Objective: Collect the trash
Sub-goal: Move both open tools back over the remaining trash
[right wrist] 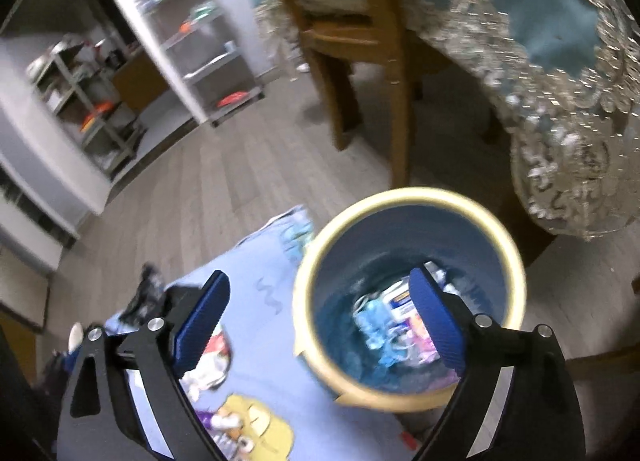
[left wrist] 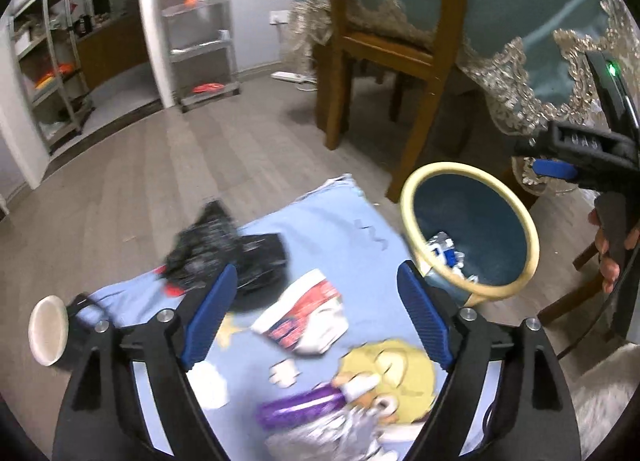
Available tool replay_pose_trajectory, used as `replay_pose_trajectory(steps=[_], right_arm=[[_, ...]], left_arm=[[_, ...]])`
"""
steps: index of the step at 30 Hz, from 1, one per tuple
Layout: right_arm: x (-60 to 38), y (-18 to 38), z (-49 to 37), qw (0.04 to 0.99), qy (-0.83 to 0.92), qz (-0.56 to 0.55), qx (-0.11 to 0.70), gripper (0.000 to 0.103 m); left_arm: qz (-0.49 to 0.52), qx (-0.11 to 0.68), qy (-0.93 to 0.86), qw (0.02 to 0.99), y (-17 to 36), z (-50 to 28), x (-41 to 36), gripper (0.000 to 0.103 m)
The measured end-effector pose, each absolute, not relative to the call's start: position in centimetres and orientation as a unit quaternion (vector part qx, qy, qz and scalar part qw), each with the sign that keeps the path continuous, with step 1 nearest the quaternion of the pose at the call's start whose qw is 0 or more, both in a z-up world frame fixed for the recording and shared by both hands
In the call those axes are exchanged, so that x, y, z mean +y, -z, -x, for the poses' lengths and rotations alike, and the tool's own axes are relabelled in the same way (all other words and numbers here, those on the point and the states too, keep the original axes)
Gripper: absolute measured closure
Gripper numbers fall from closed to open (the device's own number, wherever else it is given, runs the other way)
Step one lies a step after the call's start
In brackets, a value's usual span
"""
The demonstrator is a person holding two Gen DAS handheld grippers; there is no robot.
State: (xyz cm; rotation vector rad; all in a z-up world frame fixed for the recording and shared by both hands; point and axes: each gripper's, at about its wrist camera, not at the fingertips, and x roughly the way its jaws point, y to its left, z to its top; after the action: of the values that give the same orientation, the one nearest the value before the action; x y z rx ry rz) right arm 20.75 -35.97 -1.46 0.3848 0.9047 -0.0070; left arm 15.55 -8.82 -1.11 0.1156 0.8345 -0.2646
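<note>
Left wrist view: bare floor (left wrist: 168, 165) spreads wide beyond the blue mat's (left wrist: 340, 229) far edge; a chair (left wrist: 376, 45) and draped table (left wrist: 552, 21) crowd its right corner. Bin (right wrist: 408, 301), cream-rimmed, stands at the mat's right edge, wrappers inside. Black bag (left wrist: 224, 249), red-white wrapper (left wrist: 308, 313), purple wrapper (left wrist: 300, 409) lie on the mat. Left tongs (left wrist: 316, 313) released, empty; right tongs (right wrist: 320, 325) released above the bin.

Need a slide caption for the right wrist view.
Open right gripper above cream-rimmed blue bin holding crumpled wrappers.
</note>
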Motion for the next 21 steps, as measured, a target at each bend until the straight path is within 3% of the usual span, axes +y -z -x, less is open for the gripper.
replay_pose_trajectory(steps=[10, 21], right_arm=[[-28.5, 1.0, -17.3, 0.887, -0.06, -0.118, 0.442, 0.01], [-24.4, 3.4, -14.6, 0.863, -0.084, -0.129, 0.482, 0.01]], left_arm=[[-0.028, 0.407, 0.06, 0.911, -0.5, -9.4, 1.8, 0.013], [0.04, 0.432, -0.004, 0.901, 3.1, -6.4, 7.9, 0.008]])
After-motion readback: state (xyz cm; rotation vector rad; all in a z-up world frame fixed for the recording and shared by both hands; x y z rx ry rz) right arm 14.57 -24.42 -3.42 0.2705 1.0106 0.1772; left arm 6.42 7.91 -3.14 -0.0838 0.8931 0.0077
